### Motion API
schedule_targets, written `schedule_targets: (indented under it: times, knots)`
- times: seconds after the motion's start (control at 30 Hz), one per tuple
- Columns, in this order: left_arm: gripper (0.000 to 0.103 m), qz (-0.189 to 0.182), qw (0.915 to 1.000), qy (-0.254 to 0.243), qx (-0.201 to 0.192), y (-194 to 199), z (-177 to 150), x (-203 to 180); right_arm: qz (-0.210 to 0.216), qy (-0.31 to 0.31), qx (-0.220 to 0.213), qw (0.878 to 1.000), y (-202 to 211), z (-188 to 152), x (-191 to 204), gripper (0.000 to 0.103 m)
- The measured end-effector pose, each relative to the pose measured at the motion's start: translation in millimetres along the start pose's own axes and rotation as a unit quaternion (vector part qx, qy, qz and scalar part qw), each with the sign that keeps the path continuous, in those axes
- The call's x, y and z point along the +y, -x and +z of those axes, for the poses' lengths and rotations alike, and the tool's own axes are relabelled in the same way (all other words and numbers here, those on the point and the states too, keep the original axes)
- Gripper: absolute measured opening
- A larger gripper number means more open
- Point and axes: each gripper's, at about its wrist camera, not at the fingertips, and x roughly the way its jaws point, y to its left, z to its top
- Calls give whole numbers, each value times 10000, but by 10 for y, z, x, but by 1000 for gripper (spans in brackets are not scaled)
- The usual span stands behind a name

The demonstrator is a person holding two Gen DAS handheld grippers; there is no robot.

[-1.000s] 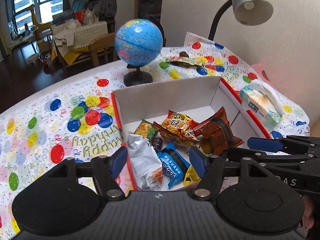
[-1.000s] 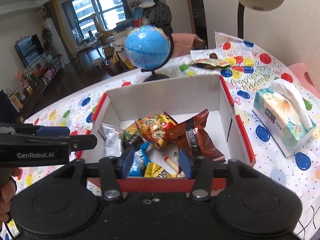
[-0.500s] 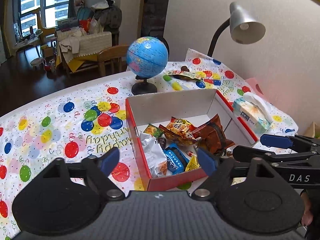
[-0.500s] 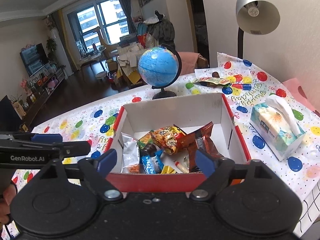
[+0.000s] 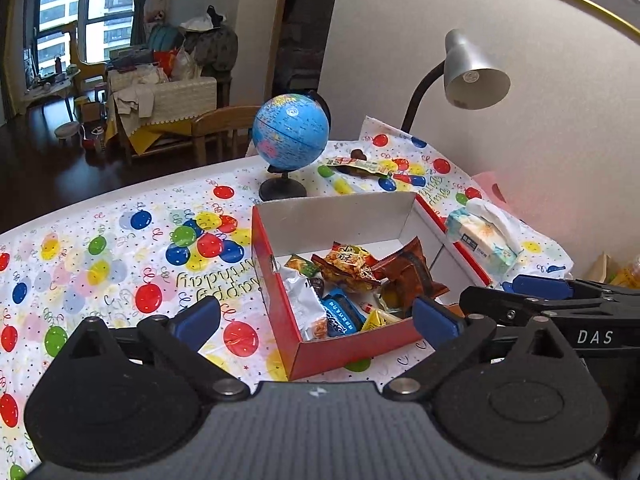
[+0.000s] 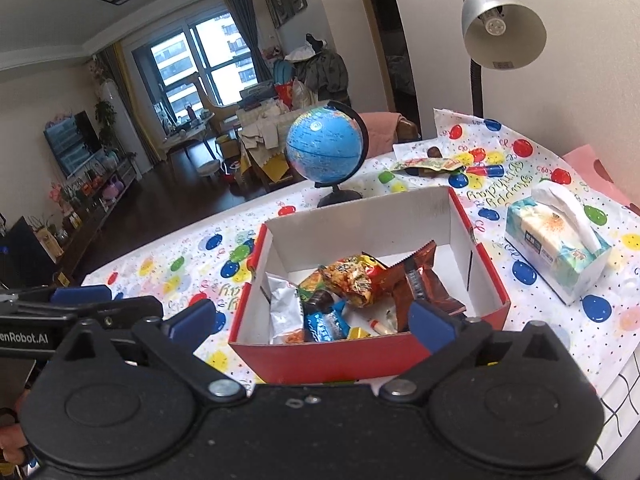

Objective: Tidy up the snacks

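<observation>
Ahead of both pairs of blue-padded fingers sits the red cardboard box with white inside walls (image 6: 460, 220), its crinkly foil snack packets (image 6: 356, 280) heaped together, presumably gathered there for tidiness. Left gripper (image 5: 316, 318) and right gripper (image 6: 312, 320) hover spread wide, holding nothing, above the box's near edge, probably finished or choosing.

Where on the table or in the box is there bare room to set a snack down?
Bare cloth lies left of the red box, between it and the table edge. Inside, the floor by the back wall is free. The packets crowd the front; the globe, far wrapper and tissue box fill the rest.
</observation>
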Motion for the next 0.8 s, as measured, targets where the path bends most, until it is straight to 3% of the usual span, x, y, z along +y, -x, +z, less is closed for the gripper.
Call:
schedule_targets:
  times: [0.43, 0.8]
  knots:
    - [103, 469, 9988, -26, -161, 257, -107, -8, -44, 22, -249, 9997, 136, -53, 82, 103]
    - [103, 659, 9969, 351, -260, 448, -206, 104, 1, 135, -310, 9994, 253, -132, 214, 103]
